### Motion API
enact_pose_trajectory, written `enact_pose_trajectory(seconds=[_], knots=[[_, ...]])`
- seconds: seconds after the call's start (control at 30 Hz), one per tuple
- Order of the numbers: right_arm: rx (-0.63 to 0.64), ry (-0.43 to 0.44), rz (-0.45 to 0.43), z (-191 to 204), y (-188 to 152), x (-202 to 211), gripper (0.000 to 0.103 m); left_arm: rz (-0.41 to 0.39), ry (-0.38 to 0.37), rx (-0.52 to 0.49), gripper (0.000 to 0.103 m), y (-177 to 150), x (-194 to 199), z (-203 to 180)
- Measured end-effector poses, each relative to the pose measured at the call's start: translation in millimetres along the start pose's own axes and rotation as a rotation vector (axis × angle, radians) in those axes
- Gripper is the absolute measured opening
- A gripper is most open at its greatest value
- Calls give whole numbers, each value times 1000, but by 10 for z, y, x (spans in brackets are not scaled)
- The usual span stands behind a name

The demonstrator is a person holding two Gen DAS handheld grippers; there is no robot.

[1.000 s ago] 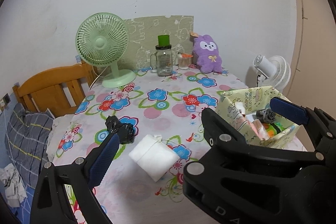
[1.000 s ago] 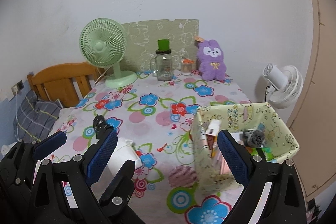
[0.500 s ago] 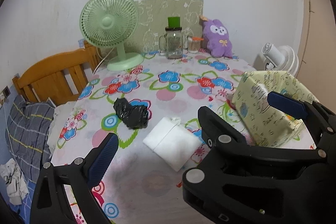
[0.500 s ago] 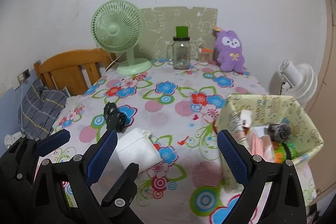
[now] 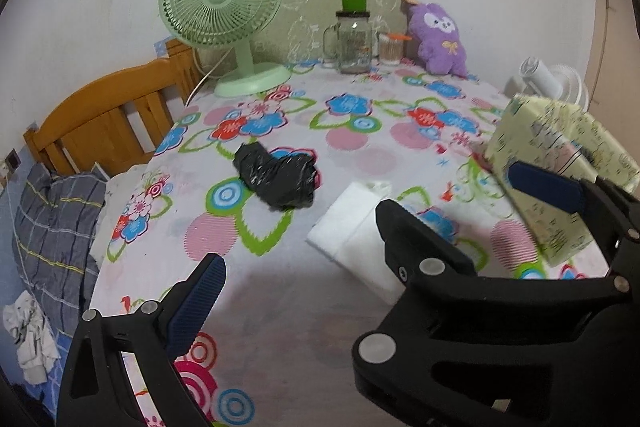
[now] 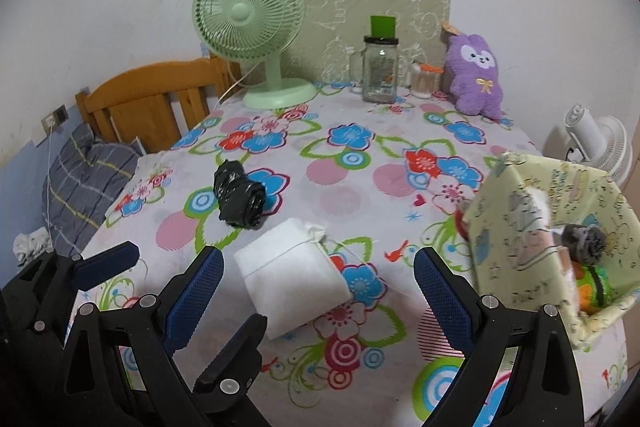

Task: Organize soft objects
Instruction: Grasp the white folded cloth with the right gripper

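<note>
A white cloth pouch (image 6: 294,269) lies on the flowered table, also in the left wrist view (image 5: 354,233). A crumpled black bag (image 5: 280,177) lies to its left, also in the right wrist view (image 6: 239,194). A purple plush toy (image 6: 476,81) stands at the back right, also in the left wrist view (image 5: 438,39). A yellow patterned fabric bin (image 6: 556,243) with several items stands at the right, also in the left wrist view (image 5: 560,163). My left gripper (image 5: 368,239) is open and empty above the pouch. My right gripper (image 6: 316,295) is open and empty just in front of the pouch.
A green fan (image 5: 224,11), a glass jar with green lid (image 5: 354,39) and a small cup (image 5: 390,49) stand at the table's back. A white fan (image 6: 596,143) stands off the right edge. A wooden headboard (image 6: 156,99) and bedding (image 5: 52,219) lie left.
Both grippers have dropped lower and moved closer to the table, toward the pouch and black bag. The objects have not moved.
</note>
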State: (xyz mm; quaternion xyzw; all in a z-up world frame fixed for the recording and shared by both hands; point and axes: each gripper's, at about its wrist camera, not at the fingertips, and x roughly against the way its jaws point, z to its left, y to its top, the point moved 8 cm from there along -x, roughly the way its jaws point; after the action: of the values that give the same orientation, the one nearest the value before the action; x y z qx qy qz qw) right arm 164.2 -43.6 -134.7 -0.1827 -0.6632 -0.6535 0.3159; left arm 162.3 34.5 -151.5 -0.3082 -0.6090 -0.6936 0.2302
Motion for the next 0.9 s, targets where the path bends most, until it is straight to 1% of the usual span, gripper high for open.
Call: enact_pose_trajectory(seconds=[0.07, 0.33, 0.57, 0.8, 0.9], knots=[[12, 7, 11, 40, -30, -83, 98, 15, 8, -4, 100, -40, -66, 43], [40, 31, 60, 154, -126, -343, 98, 71, 4, -3, 100, -165, -282, 156], [58, 30, 94, 198, -177, -518, 97, 113, -15, 8, 100, -237, -438, 201], [93, 19, 119, 234, -225, -631, 89, 149, -15, 13, 100, -310, -549, 227], [89, 26, 147, 246, -257, -684, 82, 150, -19, 14, 100, -317, -550, 234]])
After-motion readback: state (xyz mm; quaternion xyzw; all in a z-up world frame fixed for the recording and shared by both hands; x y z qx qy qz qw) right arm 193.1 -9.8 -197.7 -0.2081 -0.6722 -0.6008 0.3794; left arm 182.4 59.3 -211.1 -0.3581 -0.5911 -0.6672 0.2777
